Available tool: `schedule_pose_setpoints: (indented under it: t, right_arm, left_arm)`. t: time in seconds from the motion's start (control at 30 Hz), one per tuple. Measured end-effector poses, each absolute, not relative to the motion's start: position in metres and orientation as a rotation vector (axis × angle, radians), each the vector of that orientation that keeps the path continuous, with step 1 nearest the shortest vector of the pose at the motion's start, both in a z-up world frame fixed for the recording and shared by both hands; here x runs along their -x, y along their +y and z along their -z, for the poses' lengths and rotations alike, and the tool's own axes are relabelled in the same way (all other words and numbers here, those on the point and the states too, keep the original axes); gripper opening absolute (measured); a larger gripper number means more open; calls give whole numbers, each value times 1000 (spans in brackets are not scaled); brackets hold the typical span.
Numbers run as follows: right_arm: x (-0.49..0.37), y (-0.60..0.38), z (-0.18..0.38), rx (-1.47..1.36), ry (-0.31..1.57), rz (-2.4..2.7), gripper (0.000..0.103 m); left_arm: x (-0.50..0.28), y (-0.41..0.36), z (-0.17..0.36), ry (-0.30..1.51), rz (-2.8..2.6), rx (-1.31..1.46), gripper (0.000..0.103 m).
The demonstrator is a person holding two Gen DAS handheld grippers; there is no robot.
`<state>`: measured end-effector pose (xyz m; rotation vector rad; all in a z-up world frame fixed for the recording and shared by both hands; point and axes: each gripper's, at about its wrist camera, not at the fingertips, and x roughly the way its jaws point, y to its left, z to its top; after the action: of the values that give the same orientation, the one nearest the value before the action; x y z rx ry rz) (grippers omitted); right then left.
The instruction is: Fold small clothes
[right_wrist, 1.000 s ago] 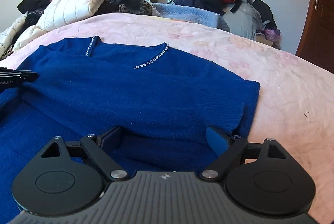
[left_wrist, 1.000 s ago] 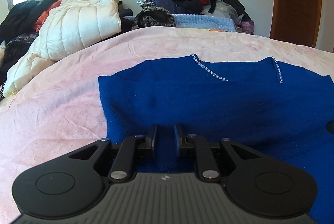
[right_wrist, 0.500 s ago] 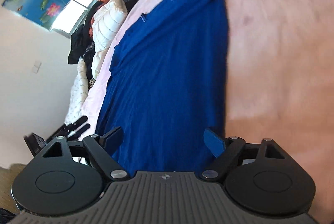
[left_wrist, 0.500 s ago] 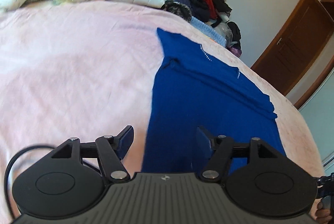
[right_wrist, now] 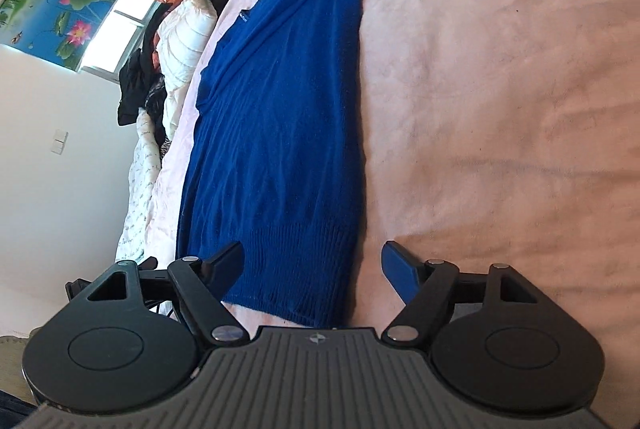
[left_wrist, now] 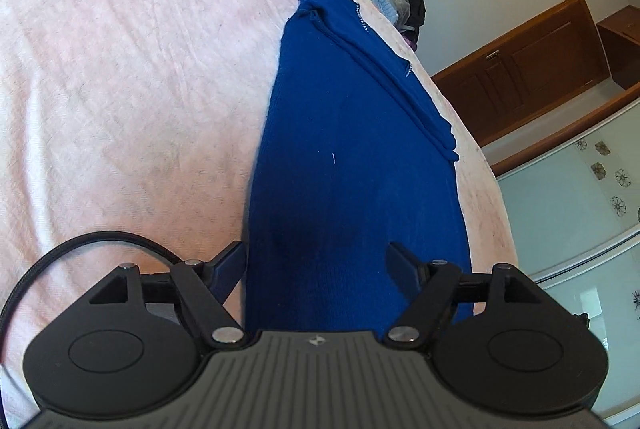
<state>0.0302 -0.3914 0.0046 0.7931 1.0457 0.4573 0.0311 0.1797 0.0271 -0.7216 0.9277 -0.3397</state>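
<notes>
Having just spread wide, the left gripper [left_wrist: 316, 265] and right gripper [right_wrist: 312, 265] hold nothing, the released blue sweater [left_wrist: 352, 157] lying folded on the bed [left_wrist: 120, 89]

Left hand-held gripper [left_wrist: 316, 265] gapes above blue sweater [left_wrist: 352, 149] on pink bedspread [left_wrist: 120, 69]

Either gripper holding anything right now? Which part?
Nothing held. Left gripper and right gripper are both open above the blue knitted sweater, pads clear of it.

- Left gripper [left_wrist: 316, 263]: matte black, two round side discs, ribbed grey centre plate with a small emblem, silver pivot screws, dark blue finger pads, black cable [left_wrist: 68, 249] looping alongside.
- Right gripper [right_wrist: 314, 263]: same build.
</notes>
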Motion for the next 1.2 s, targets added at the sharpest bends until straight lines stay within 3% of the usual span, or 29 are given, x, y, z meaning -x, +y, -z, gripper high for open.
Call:
schedule_pose_setpoints:
  t: [0.17, 0.37, 0.57, 0.7, 0.83, 0.93, 0.97, 1.0, 1.03, 1.13, 1.2]
  right_arm:
    - [-32, -382, -2, -826, 1059, -512, 89]
    - [-38, -373, 0, -856, 1089, -553, 90]
    - [-42, -368, 1, -864, 1090, -574, 89]
    - [-42, -366, 1, -857, 1084, -575, 89]
    - [-40, -366, 0, -847, 1077, -570, 88]
    - [-37, -362, 2, -839, 1071, -580, 60]
    - [-37, -360, 6, -826, 1093, -580, 39]
    - [-37, -357, 11, -811, 1117, -574, 32]
    - [-36, -355, 14, -797, 1127, -566, 28]
    - [-34, -356, 19, -833, 1122, -582, 31]
    - [-33, -358, 20, -852, 1119, -595, 38]
  left_arm:
    - [-26, 187, -31, 958, 326, 690, 77]
    - [-27, 186, -21, 993, 369, 825, 77]
    - [-32, 144, -40, 1037, 325, 561, 76]
    - [-29, 108, -51, 1028, 212, 263, 40]
    - [-26, 106, -51, 1017, 178, 222, 29]
    - [-24, 110, -50, 1013, 166, 230, 23]
    - [-24, 110, -50, 1012, 165, 229, 23]
    - [-23, 110, -50, 1011, 164, 225, 22]
    - [-23, 109, -50, 1010, 163, 220, 21]
    - [-20, 106, -50, 1007, 173, 205, 12]
    - [-18, 104, -49, 1000, 178, 191, 10]
